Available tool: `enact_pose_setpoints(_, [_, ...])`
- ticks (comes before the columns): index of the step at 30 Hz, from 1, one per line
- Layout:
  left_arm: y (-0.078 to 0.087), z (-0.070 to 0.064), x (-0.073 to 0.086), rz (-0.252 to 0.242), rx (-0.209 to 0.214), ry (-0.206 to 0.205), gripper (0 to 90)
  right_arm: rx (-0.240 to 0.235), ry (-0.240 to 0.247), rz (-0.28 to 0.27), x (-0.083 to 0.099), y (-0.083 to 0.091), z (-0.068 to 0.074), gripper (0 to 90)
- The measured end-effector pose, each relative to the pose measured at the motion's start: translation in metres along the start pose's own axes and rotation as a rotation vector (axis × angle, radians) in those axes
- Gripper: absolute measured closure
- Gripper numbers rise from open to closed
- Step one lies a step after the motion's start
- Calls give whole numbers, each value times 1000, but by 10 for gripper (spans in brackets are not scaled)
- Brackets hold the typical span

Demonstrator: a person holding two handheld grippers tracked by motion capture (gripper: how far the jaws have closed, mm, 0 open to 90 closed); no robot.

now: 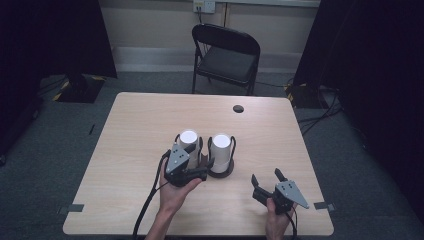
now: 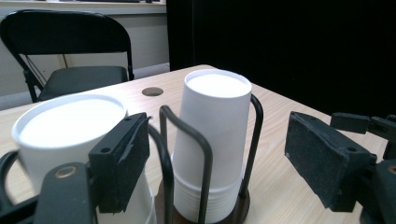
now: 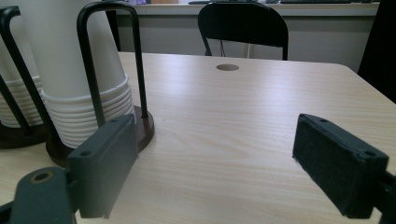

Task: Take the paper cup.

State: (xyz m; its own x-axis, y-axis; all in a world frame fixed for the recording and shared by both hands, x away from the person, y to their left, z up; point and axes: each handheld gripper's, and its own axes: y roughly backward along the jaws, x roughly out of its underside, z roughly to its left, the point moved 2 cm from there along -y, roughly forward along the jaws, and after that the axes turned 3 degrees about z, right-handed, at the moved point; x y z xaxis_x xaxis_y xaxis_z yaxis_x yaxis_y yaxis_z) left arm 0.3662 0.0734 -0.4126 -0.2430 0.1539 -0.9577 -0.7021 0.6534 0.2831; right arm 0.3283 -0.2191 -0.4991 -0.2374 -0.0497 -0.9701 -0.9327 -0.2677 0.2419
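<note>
Two stacks of white paper cups stand side by side mid-table, each in a black wire holder on a dark round base: the left stack [image 1: 188, 137] and the right stack [image 1: 220, 146]. My left gripper [image 1: 199, 162] is open right in front of them. In the left gripper view its left jaw overlaps the left stack [image 2: 65, 128], and the right stack [image 2: 215, 130] shows between the jaws, just beyond the tips. My right gripper [image 1: 266, 177] is open near the front right of the table, holding nothing, with the right stack [image 3: 70, 70] ahead to its left.
The light wooden table [image 1: 150, 115] has a round dark cable hole [image 1: 238, 108] near its far edge. A black folding chair [image 1: 227, 55] stands behind the table. Black curtains hang at both sides. Bare tabletop lies ahead of my right gripper [image 3: 224, 163].
</note>
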Motion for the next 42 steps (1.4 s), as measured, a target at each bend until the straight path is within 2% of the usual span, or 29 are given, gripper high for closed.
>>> enact_pose_setpoints(7, [-11, 0, -16, -5, 5, -17, 242, -7, 0, -9, 0, 0, 0, 133])
enact_pose_setpoints(10, [-17, -2, -22, -3, 26, 0, 261, -8, -1, -9, 0, 1, 0, 133])
enact_pose_setpoints(11, [-18, -3, -24, -5, 25, -17, 263, -8, -1, -9, 0, 1, 0, 133])
enact_pose_setpoints(15, [-24, -4, -31, -10, 36, -27, 266, -8, 3, -4, 0, 0, 0, 134])
enact_pose_setpoints(18, [-32, -3, -38, -1, 49, -39, 257, -8, 5, -6, 0, 0, 0, 133])
enact_pose_setpoints(21, [-38, -4, -41, -7, 77, -48, 206, -9, 3, -8, 0, 0, 0, 134])
enact_pose_setpoints(23, [-42, -4, -41, -6, 91, -46, 179, -13, 4, -6, 0, 0, 0, 134])
enact_pose_setpoints(30, [-59, 3, -34, 47, 67, -46, 192, -17, 3, -7, 0, 0, 0, 134])
enact_pose_setpoints(42, [-69, 5, -28, 85, 54, -67, 211, -17, 4, -7, 0, 0, 0, 136])
